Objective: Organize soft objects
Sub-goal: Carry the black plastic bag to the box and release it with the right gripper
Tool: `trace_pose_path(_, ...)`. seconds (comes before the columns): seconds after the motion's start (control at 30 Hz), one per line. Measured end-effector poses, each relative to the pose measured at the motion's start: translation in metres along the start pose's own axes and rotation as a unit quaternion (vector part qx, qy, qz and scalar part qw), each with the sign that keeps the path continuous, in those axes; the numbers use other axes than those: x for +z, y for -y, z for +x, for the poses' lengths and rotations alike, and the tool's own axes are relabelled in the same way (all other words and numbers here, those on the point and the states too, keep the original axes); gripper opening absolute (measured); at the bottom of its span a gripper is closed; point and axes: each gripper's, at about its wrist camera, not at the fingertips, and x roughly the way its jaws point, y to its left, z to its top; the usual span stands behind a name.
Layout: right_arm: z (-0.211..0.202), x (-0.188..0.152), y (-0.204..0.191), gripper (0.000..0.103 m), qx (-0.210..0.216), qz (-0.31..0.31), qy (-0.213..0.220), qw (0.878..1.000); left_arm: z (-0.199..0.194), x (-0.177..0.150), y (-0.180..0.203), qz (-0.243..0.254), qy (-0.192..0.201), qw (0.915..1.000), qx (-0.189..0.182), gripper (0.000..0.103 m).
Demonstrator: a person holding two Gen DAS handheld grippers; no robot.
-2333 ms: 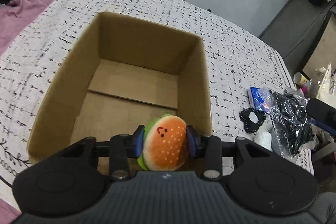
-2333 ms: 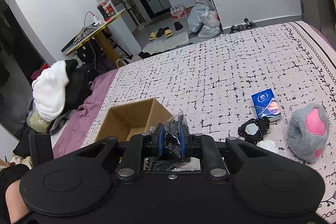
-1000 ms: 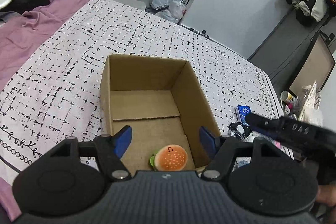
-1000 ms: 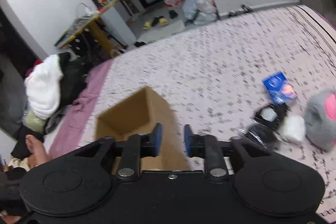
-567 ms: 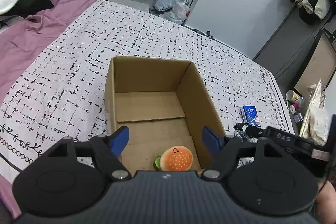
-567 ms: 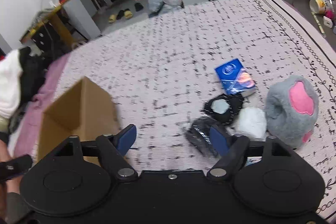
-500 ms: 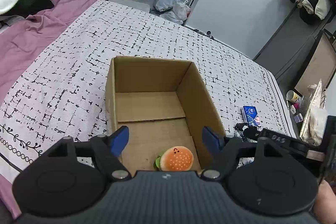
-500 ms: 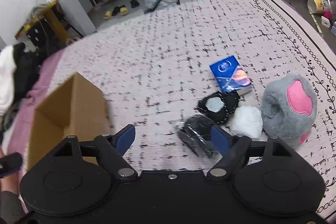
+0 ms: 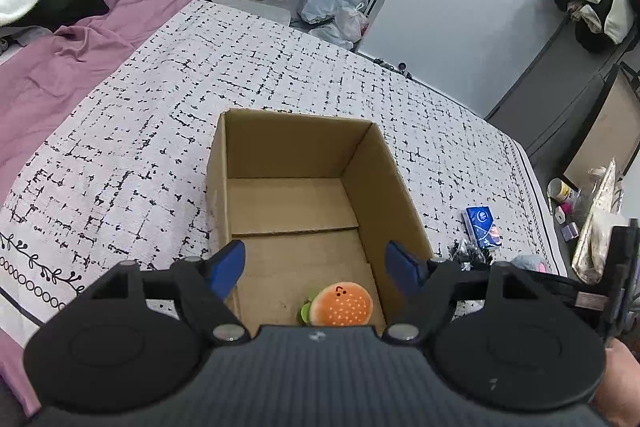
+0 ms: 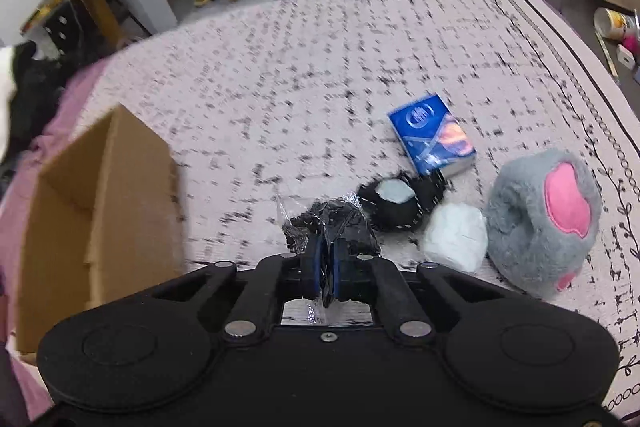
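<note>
Left wrist view: the left hand-held gripper [image 9: 316, 269] hangs above the near end of the open brown cardboard box [image 9: 298, 147], its blue-tipped fingers spread wide and holding nothing. Directly below and slightly right of it, on the box floor by the near right corner, lies the small round plush hamburger with an orange speckled bun and green lettuce edge [image 9: 340, 305]. The box sits on the white bed cover with black dashes [image 9: 120, 131], its long axis running away from the camera toward the far edge of the bed. Past the box's right wall, near the bed's right edge, a blue tissue packet [image 9: 482, 227] shows.

Right wrist view: the right hand-held gripper [image 10: 326, 263] is pressed together on a crinkled clear plastic bag of black soft items [image 10: 332, 223], pinching it at its near edge. The bag lies straight ahead of the fingers and looks limp and shiny. The cardboard box is to the left, so the carry should go leftward; this hand is clearly the nearer one. Just beyond the bag lie a black round pad with a pale centre [image 10: 396, 203], a white soft lump [image 10: 456, 237] and a grey furry paw-shaped plush with pink pads [image 10: 544, 219], all still on the bed near its right edge. This view is motion-blurred.
</note>
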Motion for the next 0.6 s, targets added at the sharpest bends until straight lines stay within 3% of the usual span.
trace_pose_path(0.17,-0.023,0.009,-0.015,0.006,0.050,0.001,0.028,0.998,-0.003,0.001,-0.002,-0.007,0.004,1.0000,0.001,0.076)
trace_pose_path(0.4,-0.058,0.024,-0.045,0.006,0.143,-0.017,0.073,0.987,-0.007,0.001,-0.001,-0.007,0.008,0.9999,-0.002,0.076)
trace_pose_path(0.6,-0.069,0.031,-0.071,0.006,0.192,-0.036,0.083,0.977,-0.013,0.001,-0.004,-0.013,0.014,0.9998,0.000,0.076)
